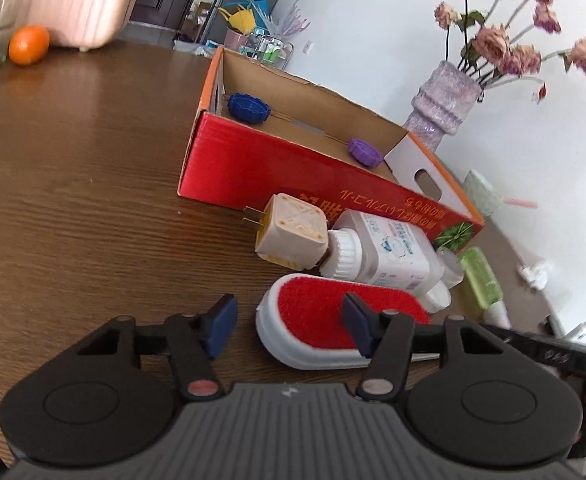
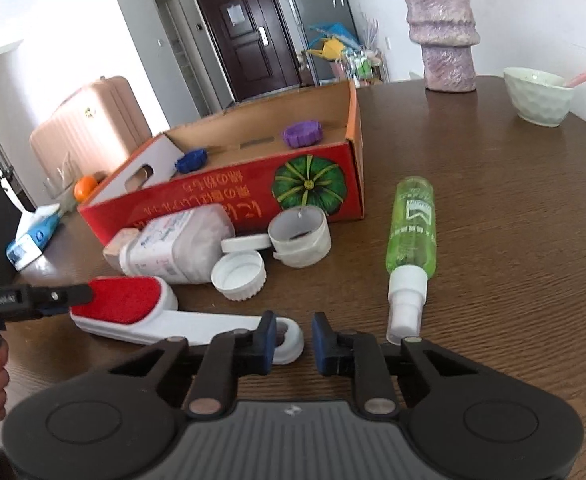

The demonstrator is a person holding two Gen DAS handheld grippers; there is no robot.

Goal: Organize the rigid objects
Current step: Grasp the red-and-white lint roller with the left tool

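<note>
A lint brush (image 1: 313,316) with a red pad and a white handle (image 2: 213,326) lies flat on the brown table. My left gripper (image 1: 289,320) is open at the head end: one finger sits over the red pad and the other stands off the brush on the table side. My right gripper (image 2: 295,340) is at the handle's ring end, its pads a narrow gap apart and not pressing the ring. Behind the brush stands an open red cardboard box (image 2: 221,196) with a blue cap (image 1: 248,108) and a purple cap (image 1: 365,152) inside.
A beige plug adapter (image 1: 293,236), a white bottle (image 1: 389,252), two white lids (image 2: 239,274) and a white ring (image 2: 301,240) crowd the box's front. A green spray bottle (image 2: 413,224) lies to the right. A vase (image 2: 445,32), a bowl (image 2: 539,96) and an orange (image 1: 29,44) stand farther off.
</note>
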